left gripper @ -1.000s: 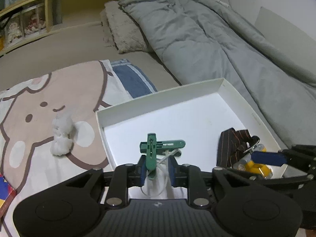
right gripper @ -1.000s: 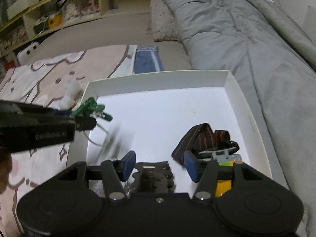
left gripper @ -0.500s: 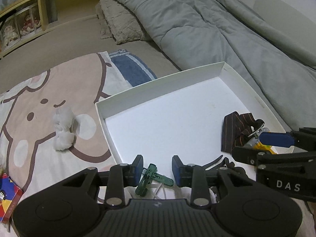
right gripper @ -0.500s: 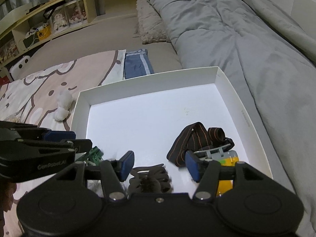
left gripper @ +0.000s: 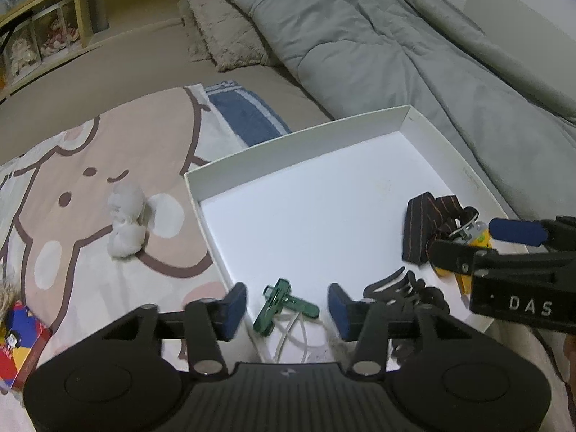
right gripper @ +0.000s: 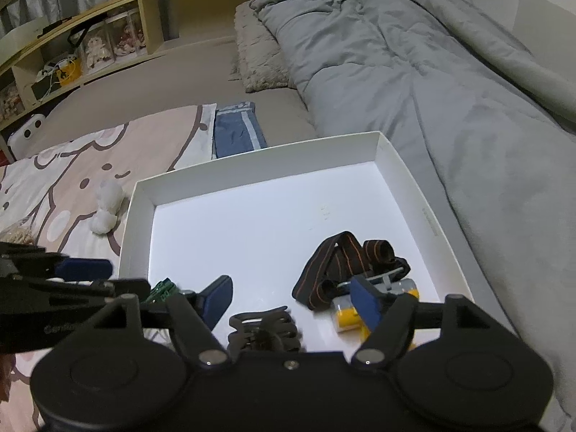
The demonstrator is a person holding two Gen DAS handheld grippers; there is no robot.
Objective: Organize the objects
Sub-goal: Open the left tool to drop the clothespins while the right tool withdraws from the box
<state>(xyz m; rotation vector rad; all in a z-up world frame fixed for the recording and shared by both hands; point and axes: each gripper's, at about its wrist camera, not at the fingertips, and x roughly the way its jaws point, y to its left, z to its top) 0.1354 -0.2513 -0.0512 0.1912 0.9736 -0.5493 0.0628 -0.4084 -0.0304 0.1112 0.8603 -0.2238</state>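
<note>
Left gripper (left gripper: pixel 286 306): jaws just spread, releasing the green plastic clothes peg (left gripper: pixel 280 304) onto the shallow white cardboard box (left gripper: pixel 295 144). Right gripper (right gripper: pixel 291 300): jaws likewise just parted over the black plastic claw hair clip (right gripper: pixel 264 331). Both items delivered; the white cotton clump (left gripper: pixel 126 225) remains on the blanket.

Dim bedroom: grey duvet (right gripper: pixel 414 72) on bed, wooden shelving (right gripper: pixel 108 28) behind
</note>
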